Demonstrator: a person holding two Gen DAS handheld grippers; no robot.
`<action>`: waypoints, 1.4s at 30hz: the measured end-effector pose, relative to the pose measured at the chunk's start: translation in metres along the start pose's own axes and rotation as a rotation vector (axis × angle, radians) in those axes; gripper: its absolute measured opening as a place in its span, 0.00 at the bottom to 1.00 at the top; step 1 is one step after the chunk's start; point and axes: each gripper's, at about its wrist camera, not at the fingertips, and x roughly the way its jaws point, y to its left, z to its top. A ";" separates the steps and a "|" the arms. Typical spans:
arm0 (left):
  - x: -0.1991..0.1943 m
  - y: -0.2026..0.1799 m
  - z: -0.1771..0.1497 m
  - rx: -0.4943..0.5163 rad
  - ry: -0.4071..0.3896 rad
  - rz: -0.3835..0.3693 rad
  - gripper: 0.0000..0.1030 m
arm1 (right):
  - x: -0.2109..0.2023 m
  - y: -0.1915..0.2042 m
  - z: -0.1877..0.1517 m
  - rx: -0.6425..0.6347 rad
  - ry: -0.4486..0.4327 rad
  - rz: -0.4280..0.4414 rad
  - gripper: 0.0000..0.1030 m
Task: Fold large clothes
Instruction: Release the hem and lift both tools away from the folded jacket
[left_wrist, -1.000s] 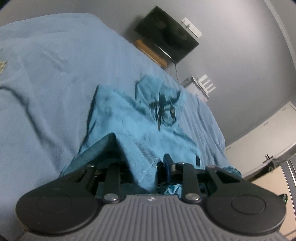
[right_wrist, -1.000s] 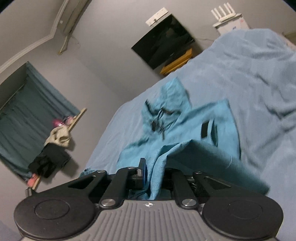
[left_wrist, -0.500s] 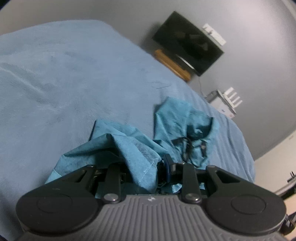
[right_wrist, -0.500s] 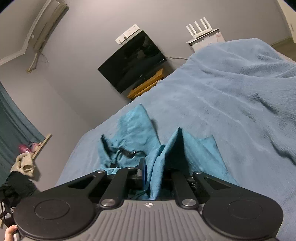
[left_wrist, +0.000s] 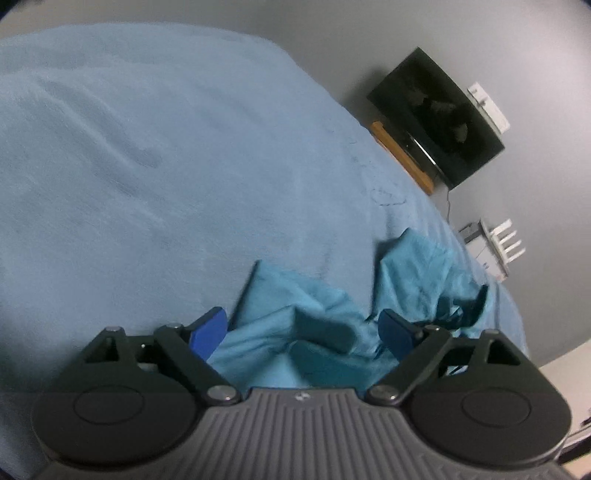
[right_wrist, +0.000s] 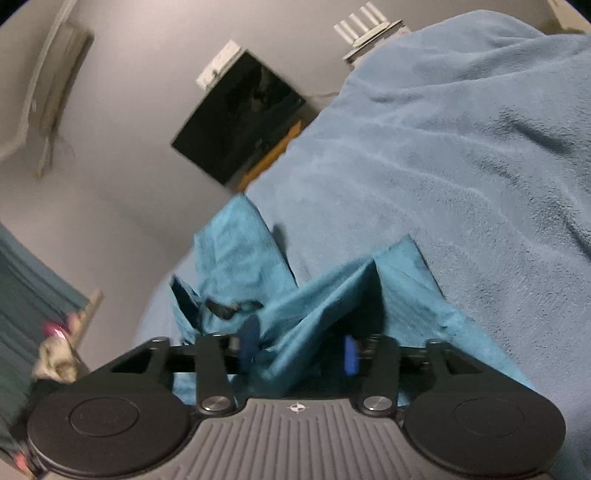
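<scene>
A teal hooded garment (left_wrist: 317, 314) lies bunched on the blue blanket (left_wrist: 166, 166), its hood and black drawstrings toward the far wall. My left gripper (left_wrist: 306, 328) is open, its blue pads spread either side of a raised fold. In the right wrist view the garment (right_wrist: 332, 291) lies folded over itself, hood (right_wrist: 236, 243) at the left. My right gripper (right_wrist: 299, 347) is open, with loose cloth sagging between the pads.
The blue blanket (right_wrist: 461, 147) covers the whole bed. A black TV (left_wrist: 439, 118) hangs on the grey wall above a wooden shelf (left_wrist: 402, 155). A white router (left_wrist: 495, 251) stands by the bed's far corner. Clothes hang at the left (right_wrist: 55, 362).
Both grippers carried the garment's hem forward toward the hood, lowered it, then opened and let go of the cloth.
</scene>
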 end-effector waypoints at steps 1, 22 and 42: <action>-0.005 -0.001 -0.007 0.034 -0.022 -0.005 0.86 | -0.007 -0.001 0.001 -0.003 -0.032 0.007 0.62; 0.015 0.014 -0.115 0.432 -0.072 0.268 0.95 | 0.072 0.014 -0.036 -0.422 0.007 -0.410 0.33; -0.127 0.041 -0.216 0.182 0.058 -0.026 0.95 | -0.110 0.030 -0.152 -0.302 0.107 -0.181 0.85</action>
